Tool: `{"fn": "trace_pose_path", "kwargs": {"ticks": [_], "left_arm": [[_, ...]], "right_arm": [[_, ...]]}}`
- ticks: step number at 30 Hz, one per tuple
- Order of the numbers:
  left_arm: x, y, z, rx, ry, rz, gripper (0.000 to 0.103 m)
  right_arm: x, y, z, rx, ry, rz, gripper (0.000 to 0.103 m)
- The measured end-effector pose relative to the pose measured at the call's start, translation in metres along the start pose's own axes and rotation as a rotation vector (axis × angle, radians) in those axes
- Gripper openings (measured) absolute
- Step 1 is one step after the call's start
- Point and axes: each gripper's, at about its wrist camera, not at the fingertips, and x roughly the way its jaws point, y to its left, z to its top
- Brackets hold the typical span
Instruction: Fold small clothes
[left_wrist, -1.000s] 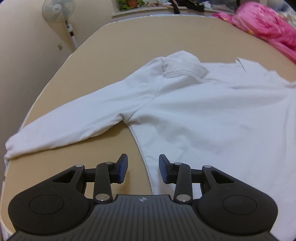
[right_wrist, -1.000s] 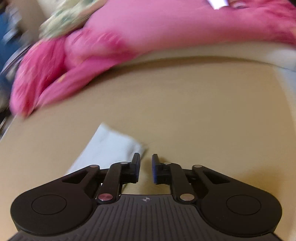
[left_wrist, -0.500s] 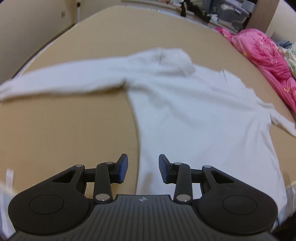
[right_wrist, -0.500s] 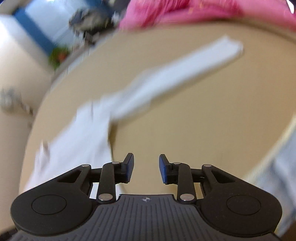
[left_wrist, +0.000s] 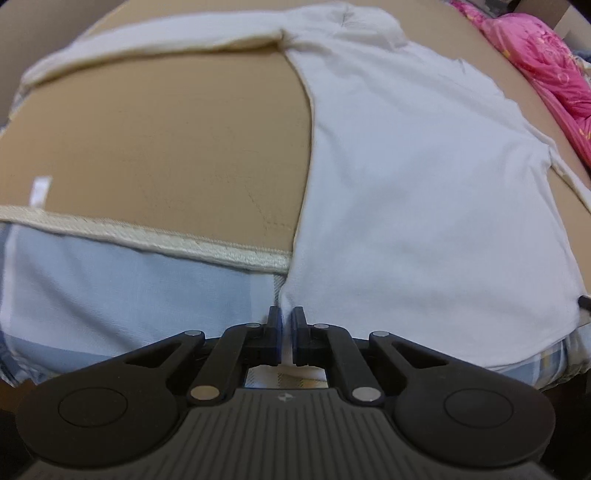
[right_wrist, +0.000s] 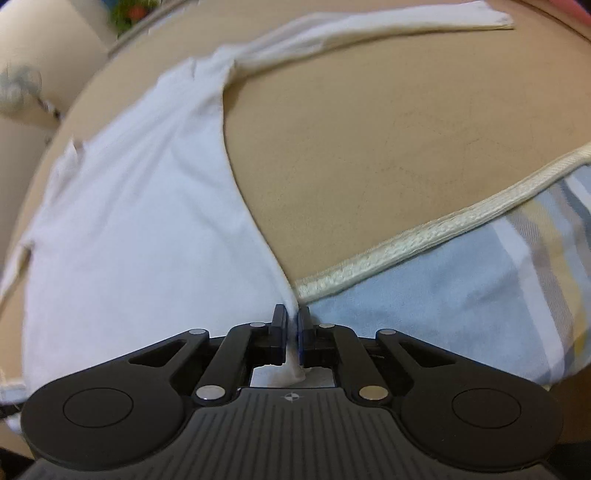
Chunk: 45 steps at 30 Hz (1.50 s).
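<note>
A tan mat (left_wrist: 177, 147) with a cream braided edge (left_wrist: 147, 236) lies ahead of both grippers, over blue checked bedding (left_wrist: 110, 291). On it a white long-sleeved shirt (left_wrist: 424, 177) is spread flat, plain and smooth, sleeves out to the sides, hem nearest the grippers. The left gripper (left_wrist: 286, 320) has just closed and pinches the hem's left corner; the right gripper (right_wrist: 291, 319), likewise just closed, pinches the right corner. A small white tag (left_wrist: 40, 190) on the mat, left of the left gripper, is too blurred to read.
</note>
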Motion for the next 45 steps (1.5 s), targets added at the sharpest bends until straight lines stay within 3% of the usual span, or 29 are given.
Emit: {"fn": "trace_pose_path", "kwargs": {"ticks": [4,6,9,11,13,14,15,17,19,20,21,22,24,25,26,27,29,33,38,40,42,45], "left_arm": [[-0.046,0.018,-0.011,-0.079,-0.113,-0.101,0.004],[-0.042,0.014,-0.019,-0.053,-0.073,-0.048,0.004],[-0.021,0.000,-0.020,0.012,0.000,0.025,0.005],[-0.021,-0.005,-0.016,0.034,-0.033,0.062,0.008],[-0.034,-0.012,-0.013,0.053,-0.124,0.066,0.014],[-0.037,-0.016,-0.011,0.056,-0.154,0.031,0.016],[-0.038,-0.020,-0.010,0.068,-0.165,-0.016,0.016],[-0.028,-0.029,-0.008,0.093,-0.129,-0.056,0.018],[0.000,-0.037,-0.008,0.127,-0.003,-0.011,0.018],[0.016,-0.039,-0.011,0.144,0.066,0.042,0.018],[0.021,-0.040,-0.012,0.150,0.075,0.066,0.019],[0.016,-0.043,-0.010,0.153,0.050,0.061,0.018],[0.000,-0.048,-0.009,0.170,-0.039,0.016,0.022],[0.000,-0.051,-0.009,0.179,-0.047,0.001,0.032],[0.007,-0.054,-0.010,0.196,-0.014,0.016,0.040],[0.019,-0.057,-0.012,0.220,0.042,0.059,0.040],[0.024,-0.064,-0.014,0.250,0.047,0.106,0.041],[-0.012,-0.072,-0.010,0.247,-0.141,0.080,0.043],[-0.053,-0.074,-0.005,0.189,-0.420,0.112,0.045],[-0.069,-0.077,0.007,0.169,-0.523,0.101,0.045],[-0.090,-0.085,0.026,0.171,-0.599,0.109,0.045],[-0.113,-0.073,0.076,0.140,-0.655,0.123,0.042]], "right_arm": [[-0.052,-0.019,-0.004,0.138,-0.106,0.122,0.004],[-0.063,-0.026,-0.013,0.172,-0.112,0.099,0.003],[-0.039,-0.029,-0.026,0.151,-0.031,0.020,0.005],[-0.024,-0.028,-0.030,0.119,0.016,-0.086,0.005],[-0.029,-0.021,-0.028,0.088,-0.050,-0.196,0.009],[-0.036,-0.017,-0.028,0.073,-0.110,-0.201,0.010],[-0.045,-0.010,-0.027,0.051,-0.177,-0.150,0.011],[-0.048,0.004,-0.028,-0.011,-0.209,-0.045,0.018],[-0.027,0.016,-0.031,-0.066,-0.105,0.025,0.028],[-0.010,0.017,-0.035,-0.076,-0.007,0.009,0.029],[0.006,0.017,-0.039,-0.073,0.074,-0.040,0.026],[0.010,0.017,-0.042,-0.061,0.075,-0.058,0.026],[0.001,0.022,-0.037,-0.051,0.026,-0.010,0.029],[-0.002,0.022,-0.036,-0.066,0.004,0.010,0.030],[0.003,0.023,-0.035,-0.083,0.016,-0.019,0.032],[0.012,0.022,-0.034,-0.093,0.054,-0.058,0.032],[0.014,0.023,-0.031,-0.084,0.051,-0.061,0.031],[-0.018,0.037,-0.028,-0.104,-0.144,-0.001,0.032],[-0.072,0.045,-0.002,-0.172,-0.381,0.045,0.032],[-0.094,0.051,0.015,-0.192,-0.500,0.072,0.033],[-0.115,0.048,0.037,-0.206,-0.600,0.117,0.041],[-0.125,0.043,0.058,-0.267,-0.697,0.154,0.051]]}}
